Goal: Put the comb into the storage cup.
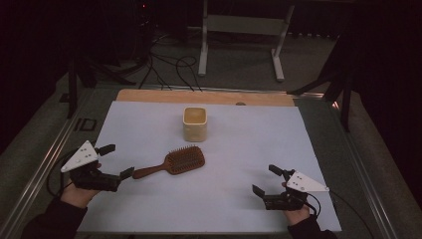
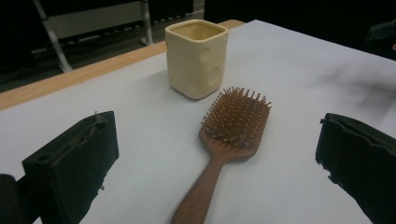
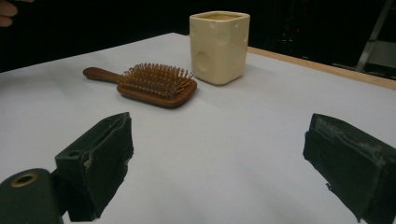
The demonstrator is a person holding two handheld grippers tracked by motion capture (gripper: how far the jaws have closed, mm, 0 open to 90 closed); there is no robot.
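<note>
Lying bristles-up near the worktop centre, just in front of the cream cup (image 1: 194, 123), the wooden hairbrush (image 1: 175, 162) points its handle at the left gripper (image 1: 119, 162), which, like the right gripper (image 1: 266, 180), is wide open and empty.

I see a reddish-brown wooden hairbrush (image 1: 174, 163) with bristles of the same warm brown, lying on a plain pale bluish-white sheet (image 1: 239, 149) that covers a light tan wooden tabletop (image 1: 149, 95). The square cup (image 1: 194, 123) is a creamy pale yellow all over, with shallow round dimples patterning its sides. My left gripper (image 1: 116, 161) and right gripper (image 1: 264, 179) are both matte black, each topped by a light grey three-cornered plate with small dark dots.
</note>
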